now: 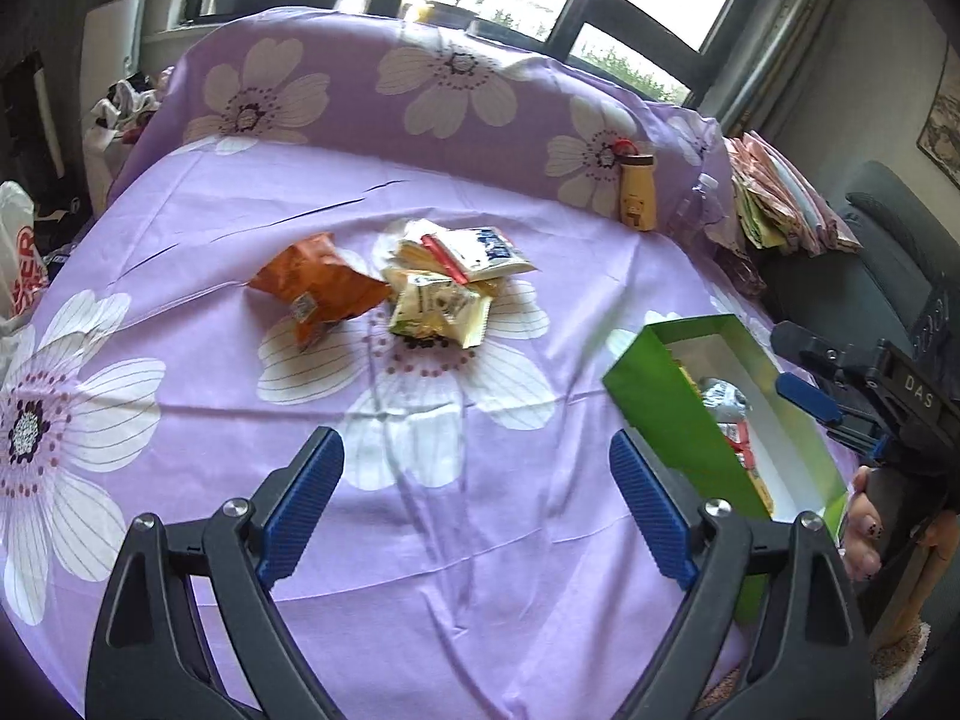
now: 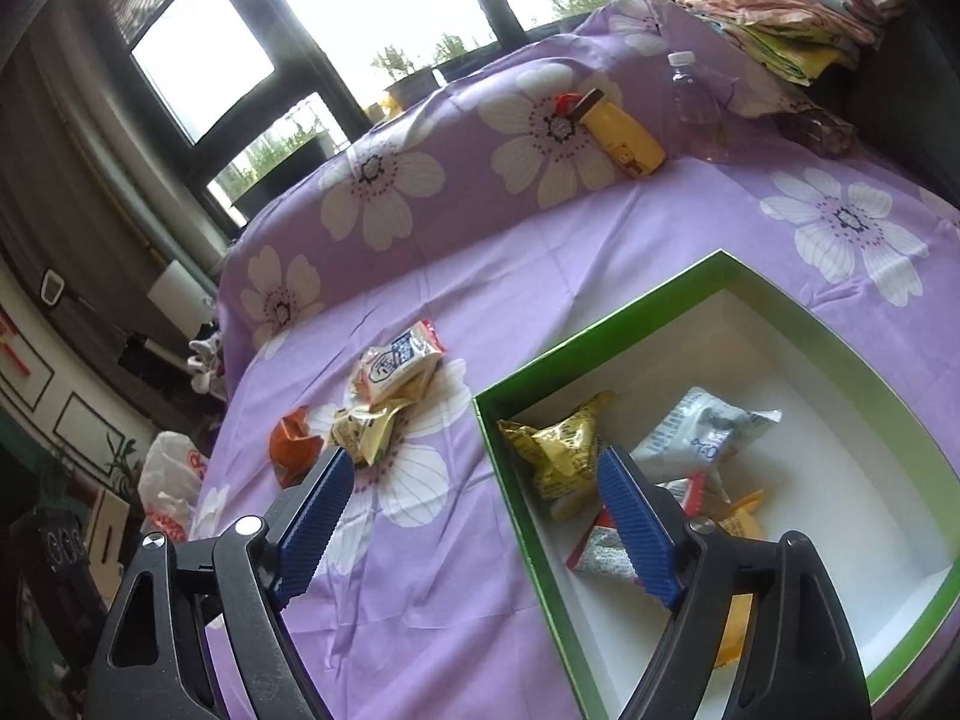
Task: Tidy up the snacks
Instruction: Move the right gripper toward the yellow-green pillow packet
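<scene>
A green box [image 2: 852, 354] with a white inside stands on the purple flowered cloth [image 1: 198, 228] and holds several snack packets, among them a yellow one [image 2: 558, 450] and a silver one [image 2: 696, 426]. My right gripper [image 2: 474, 480] is open and empty above the box's near left corner. In the left wrist view the box [image 1: 666, 396] is at the right. A loose pile lies mid-cloth: an orange bag [image 1: 318, 285] and yellow and white packets [image 1: 444, 282]. My left gripper [image 1: 477, 462] is open and empty, short of that pile. The right gripper [image 1: 840, 384] shows beyond the box.
A yellow bottle [image 1: 637, 192] and a clear plastic bottle [image 2: 696, 96] lean at the back cushion. Folded cloths [image 2: 792, 18] are stacked at the far right. A white plastic bag [image 1: 18, 258] sits off the cloth's left edge. A hand [image 1: 864, 528] shows at the right.
</scene>
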